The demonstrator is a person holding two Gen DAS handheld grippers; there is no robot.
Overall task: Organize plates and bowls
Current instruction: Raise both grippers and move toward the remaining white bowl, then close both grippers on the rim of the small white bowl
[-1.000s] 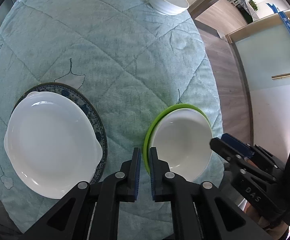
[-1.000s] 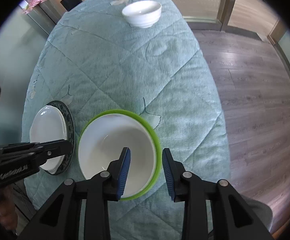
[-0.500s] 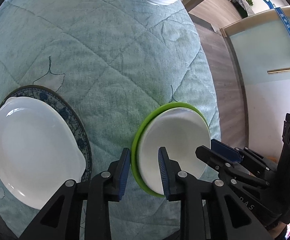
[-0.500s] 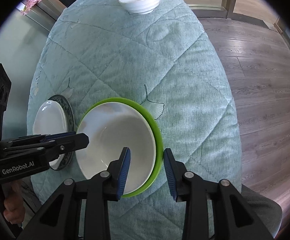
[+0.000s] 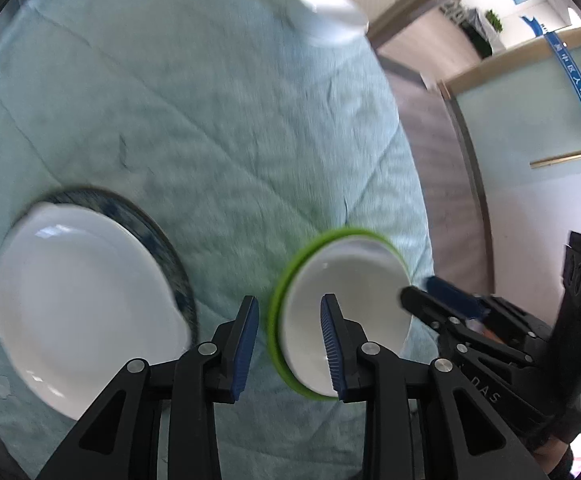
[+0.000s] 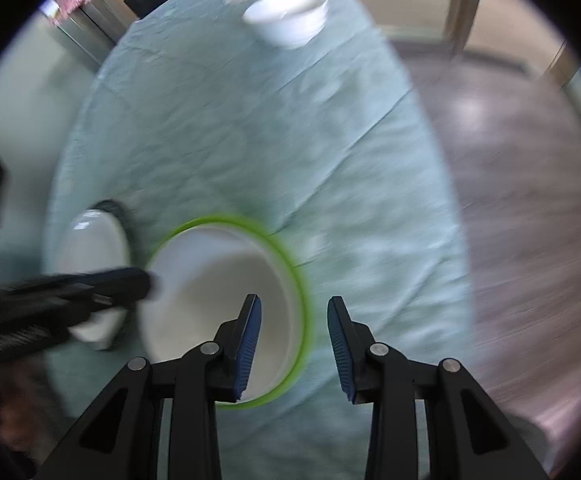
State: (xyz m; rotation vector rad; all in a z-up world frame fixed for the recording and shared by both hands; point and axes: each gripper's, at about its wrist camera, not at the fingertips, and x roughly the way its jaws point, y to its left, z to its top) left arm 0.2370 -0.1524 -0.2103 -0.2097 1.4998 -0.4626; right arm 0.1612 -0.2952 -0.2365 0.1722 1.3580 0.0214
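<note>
Surface [image 5: 210, 128] draped in pale teal quilted cloth, spreading ahead of both pairs of fingers. Left of the left gripper [image 5: 288, 346]: broad white ceramic plate with small handles [image 5: 78, 308], stacked on a dark blue-patterned round plate [image 5: 162, 248] showing only as a rim. Directly under and between the two grippers: deep white ceramic bowl [image 6: 214, 284] nested in a lime-green rimmed bowl [image 6: 304, 320], resting on the cloth near its close edge. Left fingers [image 5: 246, 344] straddling that stack's left rim, parted, just been opening, pads off the rim. Right gripper [image 6: 294, 346] over the stack's right rim, fingers [image 6: 340, 344] apart too, also just been opening, pressing on nothing. Far ahead, well apart from both: small white ceramic bowl [image 6: 288, 18], blurred.
</note>
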